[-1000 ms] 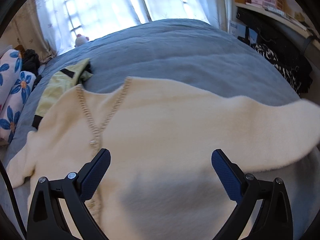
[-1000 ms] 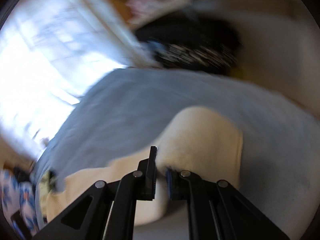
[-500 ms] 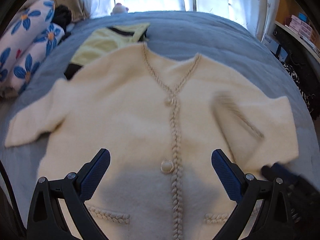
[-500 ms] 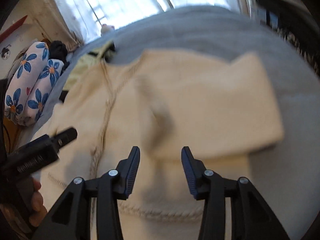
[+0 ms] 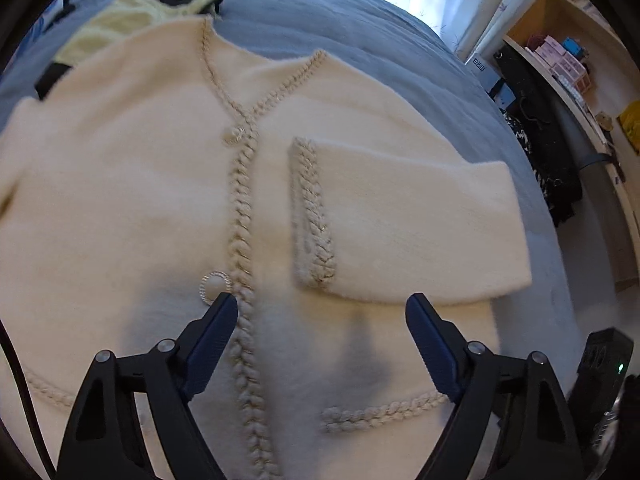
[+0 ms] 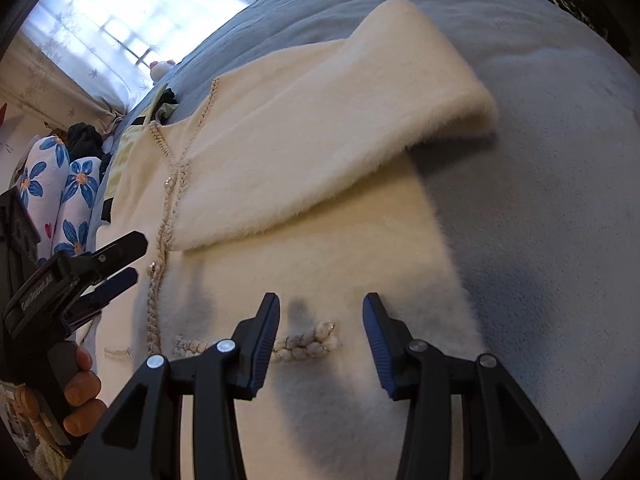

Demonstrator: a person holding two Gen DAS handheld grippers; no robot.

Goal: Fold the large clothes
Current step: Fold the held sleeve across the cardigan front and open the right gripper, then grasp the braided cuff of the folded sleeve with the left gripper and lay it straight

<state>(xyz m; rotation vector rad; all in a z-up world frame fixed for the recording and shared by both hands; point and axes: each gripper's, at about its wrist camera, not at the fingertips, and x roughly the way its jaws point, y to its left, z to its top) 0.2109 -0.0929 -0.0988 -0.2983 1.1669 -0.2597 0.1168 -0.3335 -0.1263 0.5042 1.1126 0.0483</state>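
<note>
I see a cream cardigan (image 5: 120,208) lying flat, front side up, on the blue-grey bed (image 5: 360,28). The knit is fluffy, almost like fur, and a braided trim (image 5: 242,232) runs down the closed front between round, shiny buttons (image 5: 215,286). One sleeve (image 5: 408,220) is folded across the chest, with its braided cuff just beside the front trim. In the right wrist view the fold of this sleeve (image 6: 320,128) makes a soft, rounded roll that lifts a little above the bed (image 6: 560,160). A yellow garment (image 5: 132,20) with black edges lies under the cardigan's shoulder, near the window side.

My left gripper (image 5: 322,316) points steeply down over the lower front; its jaws are closing but are wide apart with nothing between them. My right gripper (image 6: 320,320) points steeply down above the pocket trim (image 6: 304,342); its jaws are half apart and grasp nothing, and the pads do not touch the knit. In the right view the left gripper (image 6: 120,264) comes in from the side, with fingers (image 6: 82,392) around its handle.

A second ago the right jaws were clenched on the sleeve in the air; now the sleeve is released and lies on the chest. Both grippers have come lower and closer to the hem.
</note>
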